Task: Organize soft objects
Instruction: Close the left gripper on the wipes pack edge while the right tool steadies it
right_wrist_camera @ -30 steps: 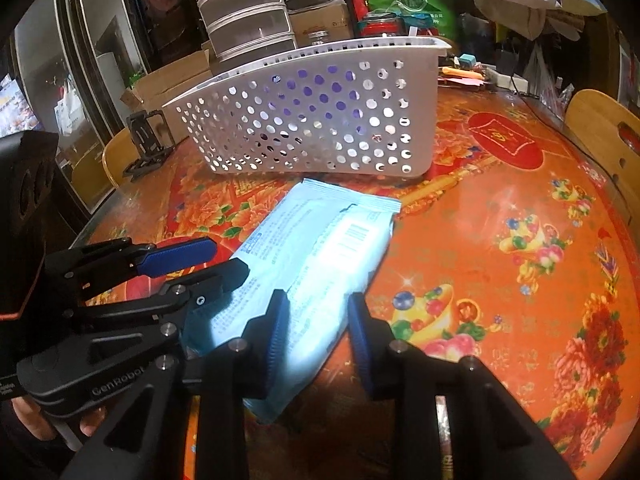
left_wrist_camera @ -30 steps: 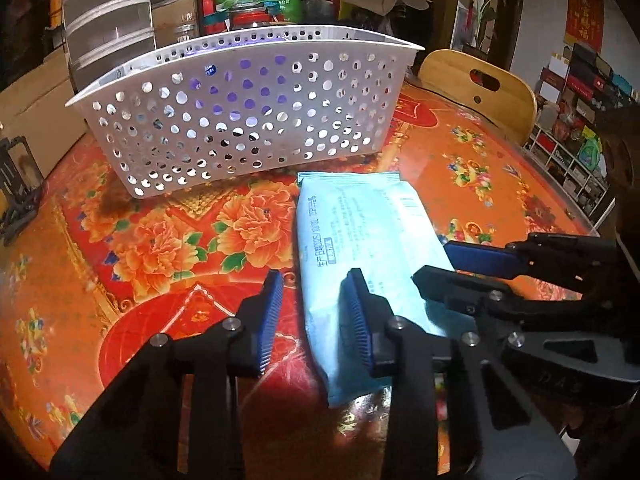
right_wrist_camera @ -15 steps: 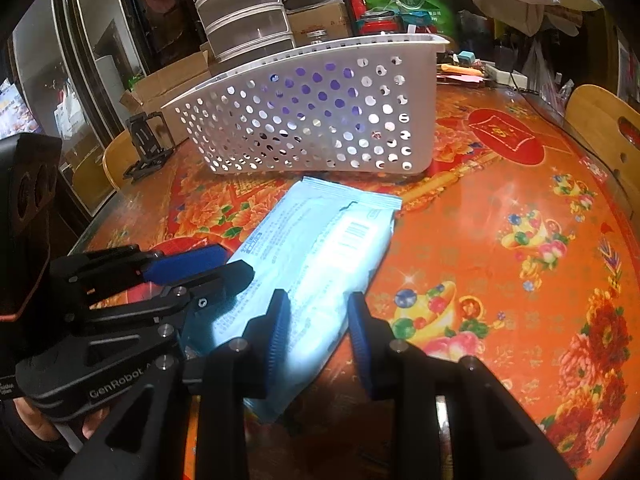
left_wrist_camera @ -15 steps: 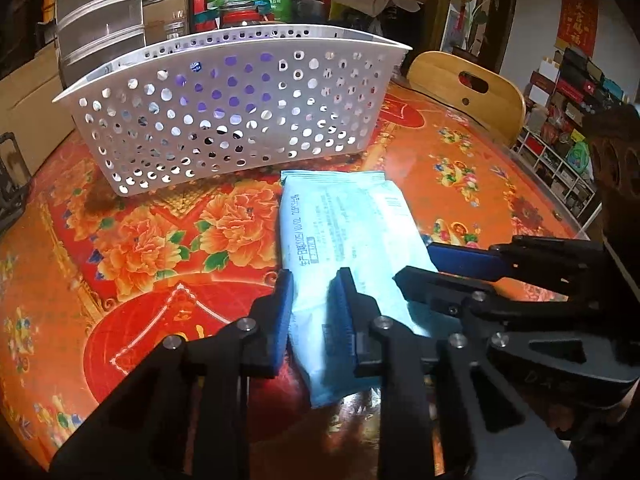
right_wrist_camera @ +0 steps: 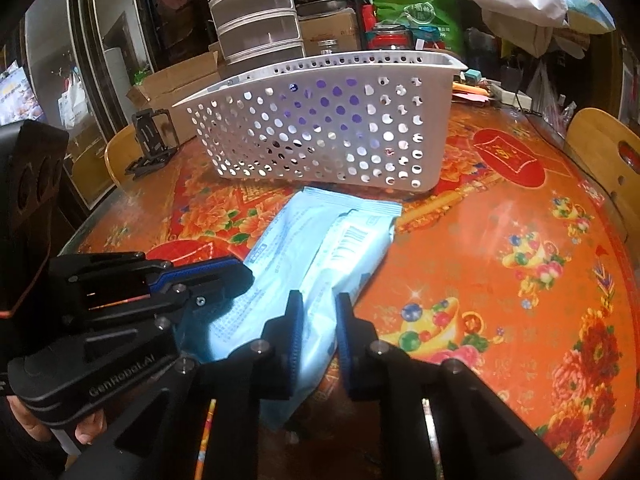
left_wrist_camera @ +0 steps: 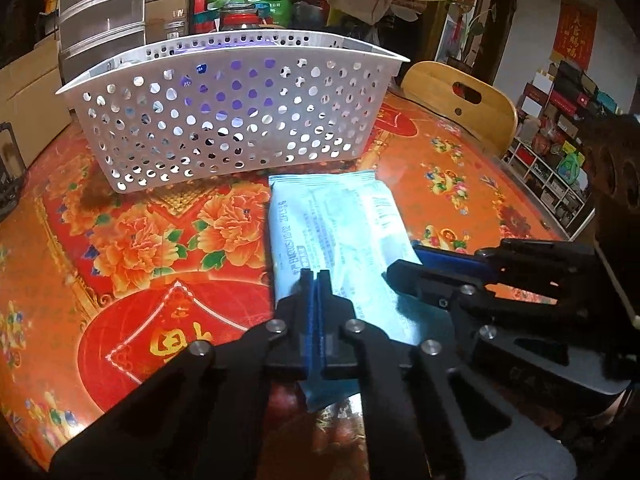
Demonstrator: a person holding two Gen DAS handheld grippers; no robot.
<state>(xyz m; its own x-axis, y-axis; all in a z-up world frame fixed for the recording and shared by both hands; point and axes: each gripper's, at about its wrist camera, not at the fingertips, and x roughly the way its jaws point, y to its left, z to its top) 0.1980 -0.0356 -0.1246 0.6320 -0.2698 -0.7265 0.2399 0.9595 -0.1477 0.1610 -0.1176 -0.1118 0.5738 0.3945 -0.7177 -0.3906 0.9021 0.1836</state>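
A pale blue soft pack (left_wrist_camera: 340,240) lies flat on the red-and-orange flowered tablecloth (left_wrist_camera: 120,248), its far end just in front of the white perforated basket (left_wrist_camera: 224,120) — the landmark here. The left gripper (left_wrist_camera: 316,280) has just been closing; its blue pads now meet at the pack's near left edge, and whether a fold of wrapper is pinched between them cannot be told. The right gripper (right_wrist_camera: 318,308) has likewise just been closing, and its fingers (right_wrist_camera: 294,320) press the near right part of the pack from both sides — a grip. Purple shows through the basket's holes. A wooden chair (left_wrist_camera: 460,100) stands to the right of the basket.
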